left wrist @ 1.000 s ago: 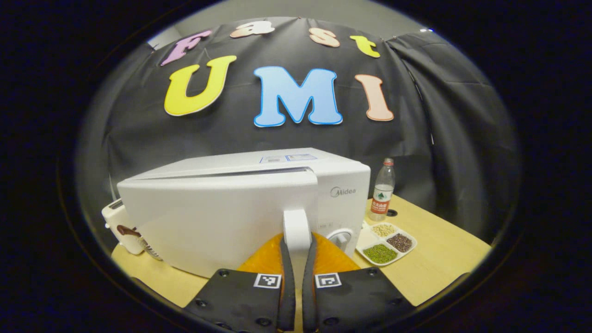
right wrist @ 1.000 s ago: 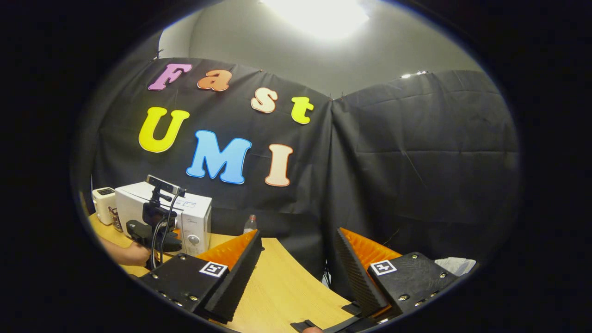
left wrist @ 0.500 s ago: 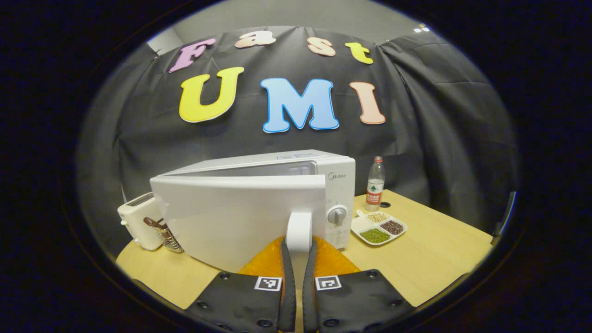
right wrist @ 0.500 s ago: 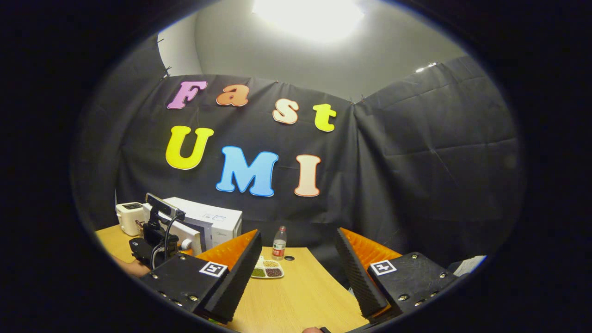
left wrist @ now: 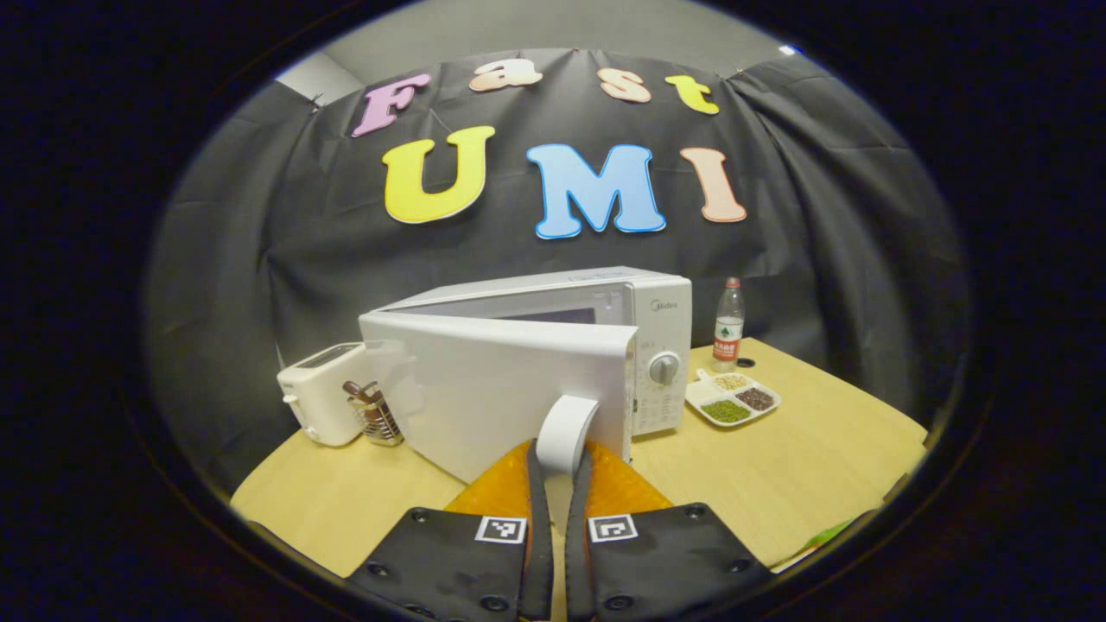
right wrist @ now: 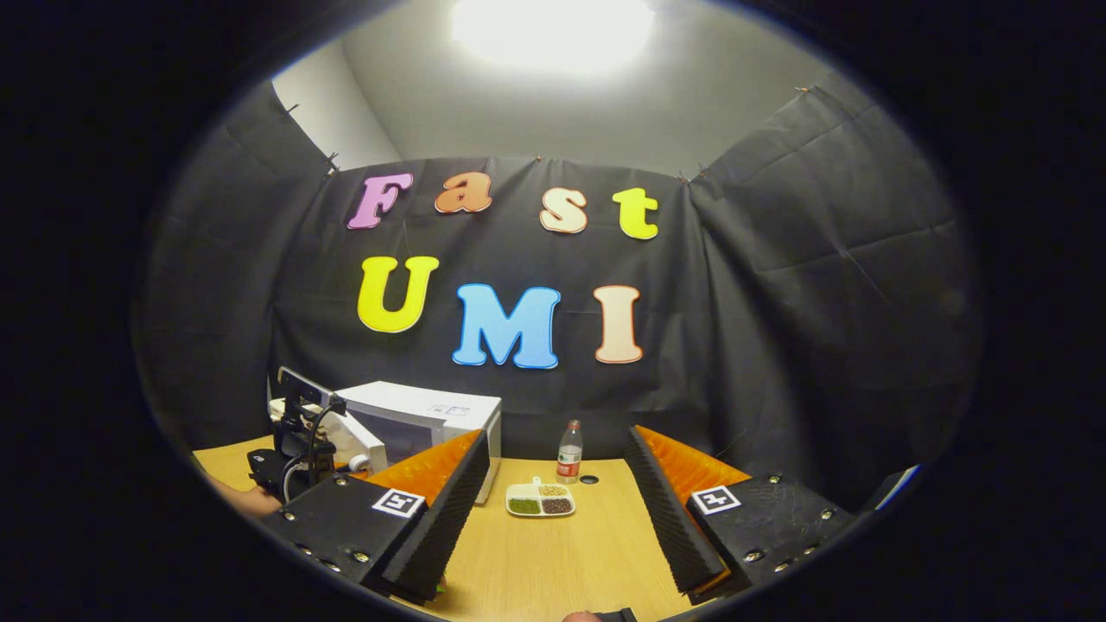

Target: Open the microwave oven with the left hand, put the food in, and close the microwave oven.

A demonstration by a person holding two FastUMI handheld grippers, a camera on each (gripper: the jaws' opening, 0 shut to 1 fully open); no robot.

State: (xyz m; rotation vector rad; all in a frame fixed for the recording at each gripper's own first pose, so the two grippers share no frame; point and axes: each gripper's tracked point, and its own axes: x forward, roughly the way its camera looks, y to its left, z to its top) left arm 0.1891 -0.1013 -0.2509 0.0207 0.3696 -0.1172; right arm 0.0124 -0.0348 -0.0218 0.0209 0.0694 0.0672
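The white microwave point(left wrist: 657, 320) stands on the wooden table point(left wrist: 804, 466) with its door point(left wrist: 501, 380) swung partly open toward me. My left gripper point(left wrist: 558, 462) is shut on the door's white handle point(left wrist: 566, 432). The food, a white divided tray point(left wrist: 733, 399) of green, brown and pale grains, lies on the table right of the microwave. In the right gripper view, my right gripper point(right wrist: 557, 445) hangs open above the table, well short of the tray point(right wrist: 540, 501). The microwave point(right wrist: 432, 415) and the left gripper point(right wrist: 298, 432) on its door are at the left.
A water bottle point(left wrist: 728, 321) stands behind the tray. A white toaster point(left wrist: 320, 404) and a utensil holder point(left wrist: 376, 416) sit left of the microwave. A small dark hole point(left wrist: 745, 363) marks the tabletop beside the bottle. Black cloth walls close the back.
The left gripper has pulled the handle back and the door has swung wider open. The right gripper's view has turned so the tray and bottle now lie between its fingers.
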